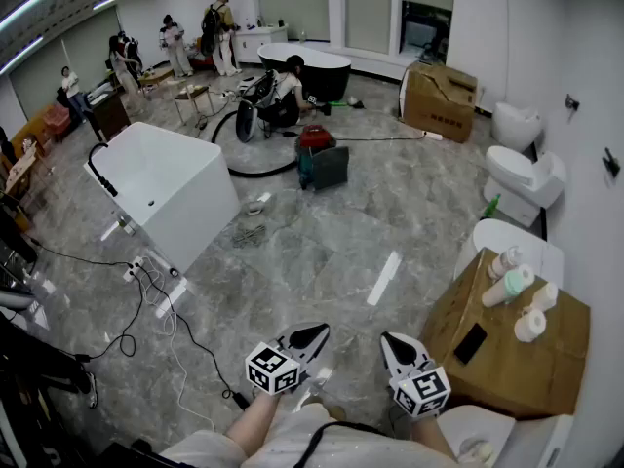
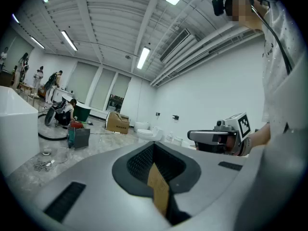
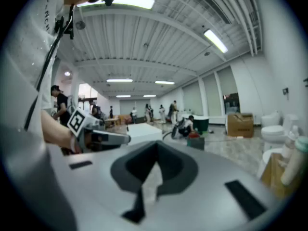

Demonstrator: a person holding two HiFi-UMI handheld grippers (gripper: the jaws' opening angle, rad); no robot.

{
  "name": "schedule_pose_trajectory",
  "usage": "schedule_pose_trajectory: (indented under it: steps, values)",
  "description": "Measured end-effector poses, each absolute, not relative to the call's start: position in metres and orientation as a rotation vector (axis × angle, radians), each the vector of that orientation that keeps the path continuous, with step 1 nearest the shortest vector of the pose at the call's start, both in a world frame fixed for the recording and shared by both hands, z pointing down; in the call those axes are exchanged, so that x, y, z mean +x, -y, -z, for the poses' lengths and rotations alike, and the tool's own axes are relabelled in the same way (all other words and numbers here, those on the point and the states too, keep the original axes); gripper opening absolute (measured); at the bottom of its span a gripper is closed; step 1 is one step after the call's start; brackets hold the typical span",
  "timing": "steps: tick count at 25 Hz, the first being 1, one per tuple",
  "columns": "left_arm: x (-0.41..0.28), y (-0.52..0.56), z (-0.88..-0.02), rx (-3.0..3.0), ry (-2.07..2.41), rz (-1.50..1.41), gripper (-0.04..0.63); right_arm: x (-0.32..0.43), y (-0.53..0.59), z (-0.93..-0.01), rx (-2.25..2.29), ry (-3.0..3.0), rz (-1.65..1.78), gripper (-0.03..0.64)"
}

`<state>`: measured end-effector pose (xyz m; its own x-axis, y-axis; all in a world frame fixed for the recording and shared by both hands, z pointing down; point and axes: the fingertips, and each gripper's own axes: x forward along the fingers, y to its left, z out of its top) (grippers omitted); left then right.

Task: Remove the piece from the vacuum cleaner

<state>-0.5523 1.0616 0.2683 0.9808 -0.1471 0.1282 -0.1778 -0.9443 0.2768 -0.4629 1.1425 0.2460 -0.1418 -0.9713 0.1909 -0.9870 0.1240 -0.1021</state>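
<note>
left gripper (image 1: pixel 314 334) and right gripper (image 1: pixel 392 341), jaws together and empty, hung far from the vacuum (image 1: pixel 322 156); cables (image 1: pixel 156 305) at the left edge of the floor (image 1: pixel 331 252) might have tripped the approach.

Bright ceiling strip lights (image 3: pixel 130 1); fisheye edges; perhaps slight blur.

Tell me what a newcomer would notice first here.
The big white bathtub stands out on the marble floor at left. At the bottom edge the left gripper and right gripper are held side by side, both shut and empty. Far ahead, mid-floor, sits a red-topped teal canister with a black hose looped beside it.
</note>
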Motion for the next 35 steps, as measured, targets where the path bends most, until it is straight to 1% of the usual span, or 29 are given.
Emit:
schedule_pose_trajectory:
  steps: [14,22,27,35]
  values:
    - [-0.548,-1.054,-0.261,2.825,0.254,-0.102,0.02,-0.458,-1.146,-0.243,2.013,2.261,-0.269,0.011]
    - [-0.547,-1.061,-0.264,2.849,0.243,-0.142,0.021,-0.456,-1.149,-0.254,2.032,2.28,-0.337,0.011]
    - [-0.545,-1.035,-0.27,2.85,0.31,-0.145,0.021,-0.446,-1.129,-0.257,2.086,2.251,-0.335,0.011]
    - [-0.499,-0.964,-0.285,2.814,0.304,-0.13,0.021,-0.409,-1.055,-0.263,2.09,2.213,-0.355,0.011]
